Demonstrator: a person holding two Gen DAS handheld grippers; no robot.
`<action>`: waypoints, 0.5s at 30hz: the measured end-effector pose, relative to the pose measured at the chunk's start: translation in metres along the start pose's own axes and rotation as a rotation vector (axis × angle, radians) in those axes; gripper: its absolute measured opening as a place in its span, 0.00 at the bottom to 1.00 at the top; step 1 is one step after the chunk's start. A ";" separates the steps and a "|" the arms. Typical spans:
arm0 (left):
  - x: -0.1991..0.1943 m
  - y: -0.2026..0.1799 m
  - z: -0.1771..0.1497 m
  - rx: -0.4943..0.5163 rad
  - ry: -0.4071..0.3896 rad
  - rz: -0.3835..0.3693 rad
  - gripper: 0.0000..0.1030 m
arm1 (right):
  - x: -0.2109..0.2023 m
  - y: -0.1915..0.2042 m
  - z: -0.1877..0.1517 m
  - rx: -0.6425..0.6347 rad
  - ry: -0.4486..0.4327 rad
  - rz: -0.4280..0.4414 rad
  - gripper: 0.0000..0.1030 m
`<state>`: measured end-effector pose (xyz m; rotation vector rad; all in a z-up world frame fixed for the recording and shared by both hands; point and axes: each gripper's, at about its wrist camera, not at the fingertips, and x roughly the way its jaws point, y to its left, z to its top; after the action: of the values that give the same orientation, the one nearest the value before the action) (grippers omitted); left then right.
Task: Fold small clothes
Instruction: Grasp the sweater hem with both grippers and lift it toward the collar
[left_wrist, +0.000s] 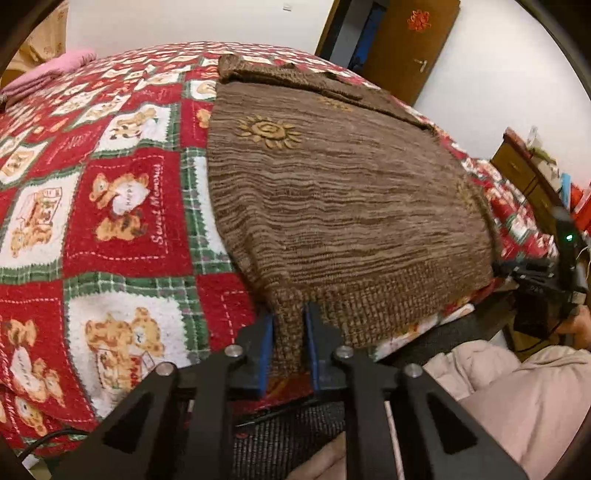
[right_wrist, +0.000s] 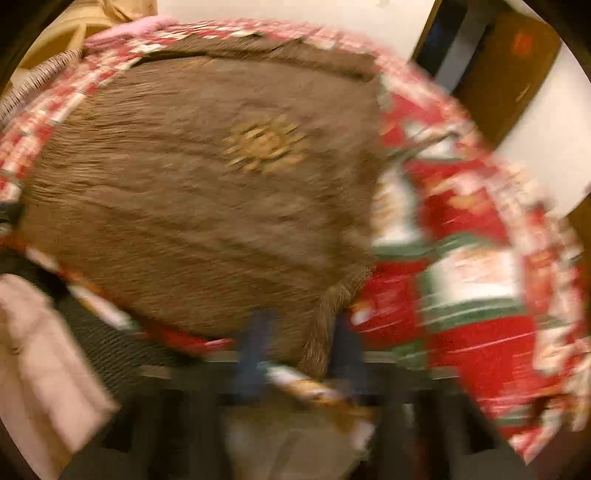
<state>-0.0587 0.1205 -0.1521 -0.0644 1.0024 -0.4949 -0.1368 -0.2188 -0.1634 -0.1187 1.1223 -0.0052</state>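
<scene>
Red teddy-bear blanket (left_wrist: 122, 206) covers the bed, with a brown sweater (left_wrist: 351, 192) spread flat on it. Left gripper (left_wrist: 289, 325) pinches the sweater's near hem corner; right gripper (right_wrist: 299, 343), blurred, pinches the other corner.

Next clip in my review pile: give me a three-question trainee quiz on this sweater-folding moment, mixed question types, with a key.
1. True or false: the left gripper is shut on the hem of the brown knitted sweater.
2. Multiple choice: the sweater lies on A) a bare wooden floor, B) a red teddy-bear patchwork blanket, C) a glass table.
3. Short answer: what motif is stitched on the sweater?

Key
1. True: the ribbed hem corner is pinched between its blue pads.
2. B.
3. A yellow sun-like flower. It also shows in the blurred right wrist view, where the right gripper is at the hem's other corner.
</scene>
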 end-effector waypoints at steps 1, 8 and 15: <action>0.000 0.000 0.000 0.002 -0.001 0.002 0.10 | 0.002 -0.005 -0.001 0.035 0.002 0.025 0.12; -0.019 0.005 0.018 -0.064 -0.050 -0.102 0.08 | -0.020 -0.055 0.002 0.278 -0.067 0.339 0.07; -0.022 0.005 0.105 -0.058 -0.123 -0.145 0.08 | -0.051 -0.073 0.073 0.293 -0.218 0.449 0.06</action>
<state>0.0196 0.1164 -0.0782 -0.2182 0.8945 -0.5878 -0.0893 -0.2818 -0.0788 0.3873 0.9000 0.2375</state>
